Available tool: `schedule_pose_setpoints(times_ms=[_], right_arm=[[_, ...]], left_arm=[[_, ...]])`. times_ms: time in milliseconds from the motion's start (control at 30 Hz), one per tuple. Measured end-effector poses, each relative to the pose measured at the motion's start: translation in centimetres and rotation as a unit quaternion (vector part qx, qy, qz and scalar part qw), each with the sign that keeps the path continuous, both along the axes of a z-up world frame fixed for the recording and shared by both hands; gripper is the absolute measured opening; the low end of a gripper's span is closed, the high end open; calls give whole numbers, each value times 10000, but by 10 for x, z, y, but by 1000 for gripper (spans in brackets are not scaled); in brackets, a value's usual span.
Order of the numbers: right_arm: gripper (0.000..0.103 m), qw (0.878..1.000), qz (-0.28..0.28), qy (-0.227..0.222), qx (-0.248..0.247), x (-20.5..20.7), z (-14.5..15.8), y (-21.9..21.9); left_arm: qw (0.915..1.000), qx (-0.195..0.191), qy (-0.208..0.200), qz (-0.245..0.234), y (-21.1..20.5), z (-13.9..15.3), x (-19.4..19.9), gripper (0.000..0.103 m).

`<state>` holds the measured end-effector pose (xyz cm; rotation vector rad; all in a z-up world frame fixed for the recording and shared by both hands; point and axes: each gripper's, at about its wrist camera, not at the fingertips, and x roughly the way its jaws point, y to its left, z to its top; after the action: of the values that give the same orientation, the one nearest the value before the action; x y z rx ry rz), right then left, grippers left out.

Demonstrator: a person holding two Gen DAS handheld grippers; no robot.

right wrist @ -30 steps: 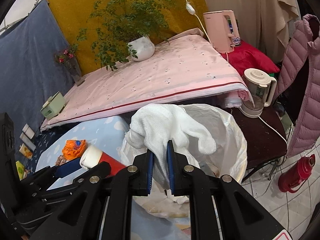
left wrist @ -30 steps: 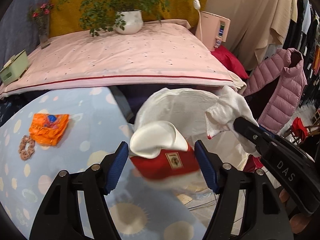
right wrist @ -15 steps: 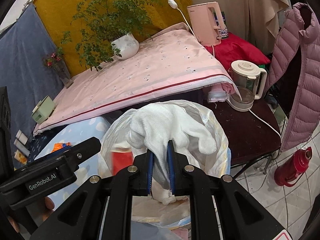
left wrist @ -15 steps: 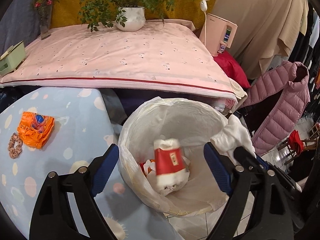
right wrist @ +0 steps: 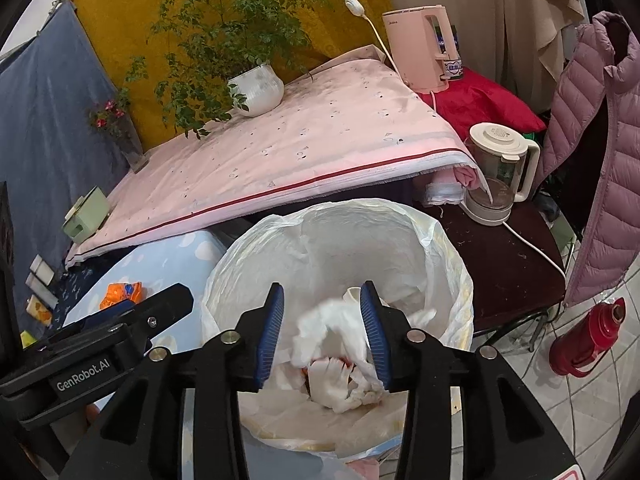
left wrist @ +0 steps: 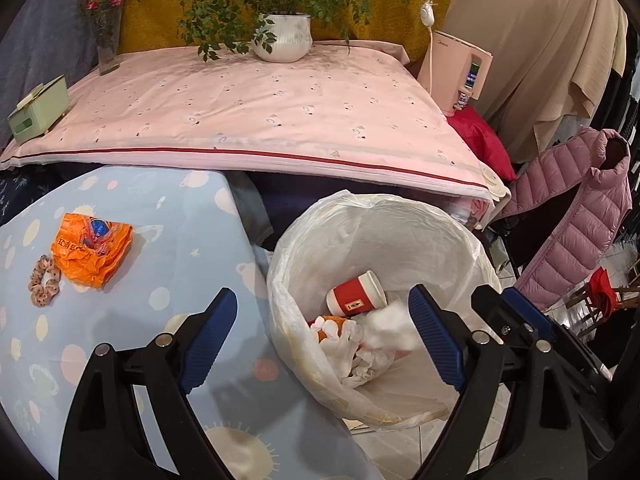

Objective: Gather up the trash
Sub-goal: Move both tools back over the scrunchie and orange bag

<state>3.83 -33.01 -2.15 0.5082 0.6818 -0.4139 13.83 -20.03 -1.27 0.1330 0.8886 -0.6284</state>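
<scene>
A bin lined with a white bag [left wrist: 400, 216] [right wrist: 320, 216] stands beside the blue spotted table [left wrist: 168, 240]. A red and white paper cup [left wrist: 356, 294] lies inside it with crumpled white cloth [left wrist: 356, 344]. My left gripper [left wrist: 320, 328] is open and empty above the bin's left rim. My right gripper [right wrist: 322, 332] is open over the bin; a blurred white cloth [right wrist: 332, 332] is falling between its fingers. An orange wrapper [left wrist: 92, 248] and a pink scrunchie [left wrist: 44, 280] lie on the table at the left.
A pink-covered surface [left wrist: 248, 108] behind holds a potted plant [left wrist: 284, 36], a vase [left wrist: 106, 36] and a green box [left wrist: 38, 108]. A blender jug [right wrist: 498, 172] sits on a dark stool. A pink jacket [left wrist: 576, 216] hangs right; a red thermos [right wrist: 584, 332] stands on the floor.
My left gripper opened and dropped the red cup into the bin. My right gripper then opened and let go of the white cloth, which is falling in.
</scene>
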Motion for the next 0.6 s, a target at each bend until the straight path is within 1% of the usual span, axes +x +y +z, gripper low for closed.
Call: schedule_pose_setpoints(times_ms=[67, 133, 600], right_arm=[[46, 10000, 7, -8, 0, 1, 1, 1], [47, 10000, 17, -16, -2, 2, 1, 3], [47, 9997, 214, 45, -88, 11, 3, 23]], left_arm=[[10000, -17, 12, 45, 4, 0, 2, 83], [10000, -23, 10, 78, 8, 0, 3, 83], [9993, -68, 53, 377, 38, -2, 10, 83]])
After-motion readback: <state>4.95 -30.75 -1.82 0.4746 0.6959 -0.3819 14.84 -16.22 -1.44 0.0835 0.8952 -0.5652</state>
